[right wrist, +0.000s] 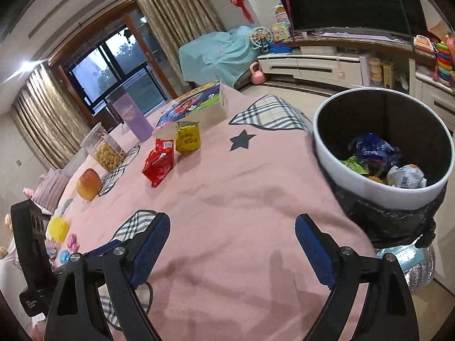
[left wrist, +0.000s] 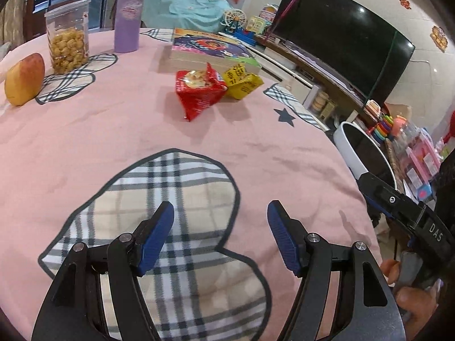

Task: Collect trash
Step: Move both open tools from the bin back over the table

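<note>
Closest up: left gripper (left wrist: 220, 216) spread wide, nothing between the blue pads, hovering over a plaid patch (left wrist: 170, 199) on the pink tablecloth (left wrist: 99, 130). Right gripper (right wrist: 231, 228) also gaping, empty, over bare pink cloth.

Just off the table's edge on the right: white trash bin (right wrist: 369, 190) with a black liner, already holding a blue wrapper (right wrist: 372, 147), a green one and a crumpled whitish one (right wrist: 406, 177).

Mid-table, well apart from both grippers: red snack bag (left wrist: 199, 91) (right wrist: 159, 162) and, right beside it and touching in the left wrist view, a yellow wrapper (left wrist: 241, 81) (right wrist: 187, 139). Both lying on the cloth, not in the bin.

Just behind those: stack of picture books (left wrist: 210, 48). Further left: apple (left wrist: 25, 79), clear jar of snacks (left wrist: 68, 42), purple tumbler (left wrist: 128, 20).

Way back: teal-covered sofa (right wrist: 216, 54), TV (left wrist: 341, 37) on a low cabinet, toys along it.
</note>
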`<state>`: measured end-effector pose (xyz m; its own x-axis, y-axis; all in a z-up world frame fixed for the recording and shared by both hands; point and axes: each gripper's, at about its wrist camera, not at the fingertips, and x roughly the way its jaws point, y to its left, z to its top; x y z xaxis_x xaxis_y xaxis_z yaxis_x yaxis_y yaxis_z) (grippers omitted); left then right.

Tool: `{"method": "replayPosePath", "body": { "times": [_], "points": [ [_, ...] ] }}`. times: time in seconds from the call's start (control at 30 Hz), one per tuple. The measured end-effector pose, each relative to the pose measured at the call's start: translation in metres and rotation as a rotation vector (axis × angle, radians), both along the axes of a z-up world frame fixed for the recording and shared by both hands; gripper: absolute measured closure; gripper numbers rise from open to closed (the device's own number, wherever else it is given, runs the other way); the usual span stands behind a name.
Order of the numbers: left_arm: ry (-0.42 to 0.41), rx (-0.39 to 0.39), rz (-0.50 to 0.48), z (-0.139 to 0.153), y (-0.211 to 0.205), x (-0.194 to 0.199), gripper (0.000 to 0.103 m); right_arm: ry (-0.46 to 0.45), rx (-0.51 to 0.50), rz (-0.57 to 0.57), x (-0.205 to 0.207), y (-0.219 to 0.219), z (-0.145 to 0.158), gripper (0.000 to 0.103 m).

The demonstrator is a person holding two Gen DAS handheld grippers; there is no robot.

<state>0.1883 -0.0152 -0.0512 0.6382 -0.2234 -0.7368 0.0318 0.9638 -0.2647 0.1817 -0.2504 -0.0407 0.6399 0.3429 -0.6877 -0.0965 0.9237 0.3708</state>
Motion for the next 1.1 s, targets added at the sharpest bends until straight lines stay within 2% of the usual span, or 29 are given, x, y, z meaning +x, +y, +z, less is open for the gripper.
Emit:
{"method": "replayPosePath", "body": {
  "times": [0.73, 1.1],
  "points": [
    [0.016, 0.029, 0.065, -0.009, 0.031, 0.017, 0.033, 0.033, 0.011, 0.058, 0.034, 0.032, -0.018, 0.012],
    [0.027, 0.024, 0.056, -0.009, 0.042, 0.052, 0.033, 0.035, 0.046, 0.062, 0.07, 0.038, -0.023, 0.012]
  ]
}}
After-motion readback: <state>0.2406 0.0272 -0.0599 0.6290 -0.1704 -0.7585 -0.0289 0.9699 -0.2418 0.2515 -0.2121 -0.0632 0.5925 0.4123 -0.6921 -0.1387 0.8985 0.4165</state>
